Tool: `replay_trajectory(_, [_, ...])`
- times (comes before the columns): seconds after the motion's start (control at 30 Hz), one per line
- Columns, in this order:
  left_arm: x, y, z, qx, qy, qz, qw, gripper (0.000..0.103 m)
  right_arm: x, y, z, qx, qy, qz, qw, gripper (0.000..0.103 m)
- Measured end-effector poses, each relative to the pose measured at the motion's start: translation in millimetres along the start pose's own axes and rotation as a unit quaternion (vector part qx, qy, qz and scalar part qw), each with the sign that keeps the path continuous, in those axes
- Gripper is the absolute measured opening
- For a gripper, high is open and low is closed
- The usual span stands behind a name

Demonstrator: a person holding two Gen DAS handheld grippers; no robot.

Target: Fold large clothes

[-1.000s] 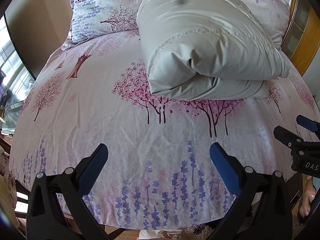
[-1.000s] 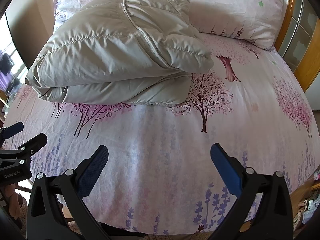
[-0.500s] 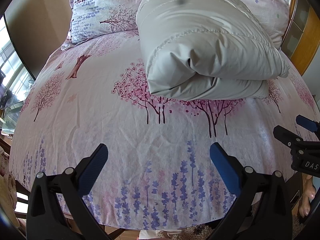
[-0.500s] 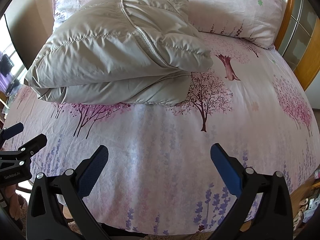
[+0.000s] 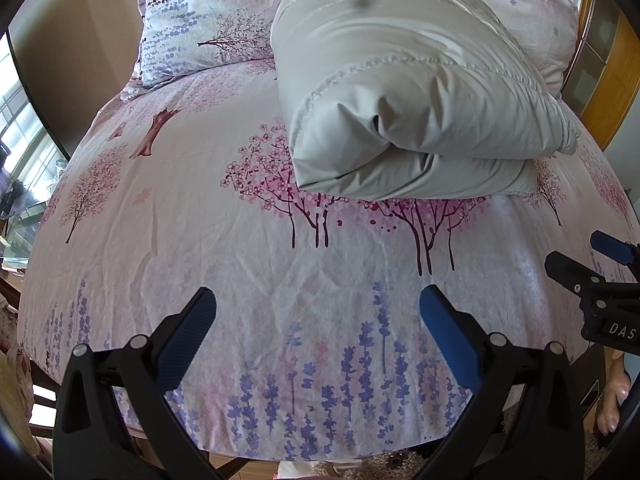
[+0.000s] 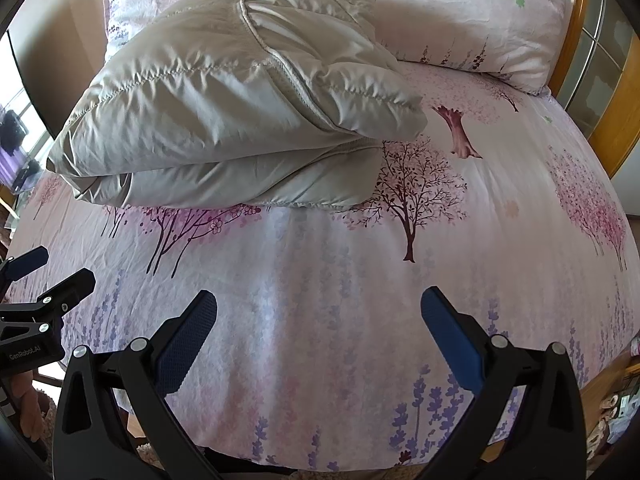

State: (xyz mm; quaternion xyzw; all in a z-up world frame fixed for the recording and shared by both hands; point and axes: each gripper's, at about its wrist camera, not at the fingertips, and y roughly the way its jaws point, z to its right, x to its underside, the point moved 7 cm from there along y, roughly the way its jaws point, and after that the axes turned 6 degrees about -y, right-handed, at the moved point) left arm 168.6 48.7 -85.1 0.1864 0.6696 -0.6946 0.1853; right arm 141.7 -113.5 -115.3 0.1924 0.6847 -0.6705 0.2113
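A pale grey puffy quilted jacket (image 5: 408, 92) lies folded in a thick bundle on the bed, towards the pillows; it also shows in the right wrist view (image 6: 236, 96). My left gripper (image 5: 318, 320) is open and empty over the near part of the bed, well short of the jacket. My right gripper (image 6: 319, 320) is open and empty, also short of the jacket. Each gripper shows at the edge of the other's view: the right one (image 5: 600, 268) and the left one (image 6: 40, 284).
The bed sheet (image 5: 200, 208) is pink with tree and lavender prints. Pillows (image 6: 480, 20) lie at the head behind the jacket. A wooden headboard (image 6: 616, 120) stands at the right. A window (image 5: 20, 152) is at the left. The bed's near edge is just below the grippers.
Hardly anything has changed. The right wrist view has shifted very slightly; the jacket lies as before and both grippers stay open.
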Motion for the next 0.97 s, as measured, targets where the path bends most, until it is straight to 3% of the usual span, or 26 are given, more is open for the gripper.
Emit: replay_trajectory(0.97, [-2.7, 0.6, 0.8, 0.004, -0.001, 0.001, 1.0000, 0.101, 0.0, 1.5, -0.5, -0.001, 0.000, -0.001, 1.000, 0.102])
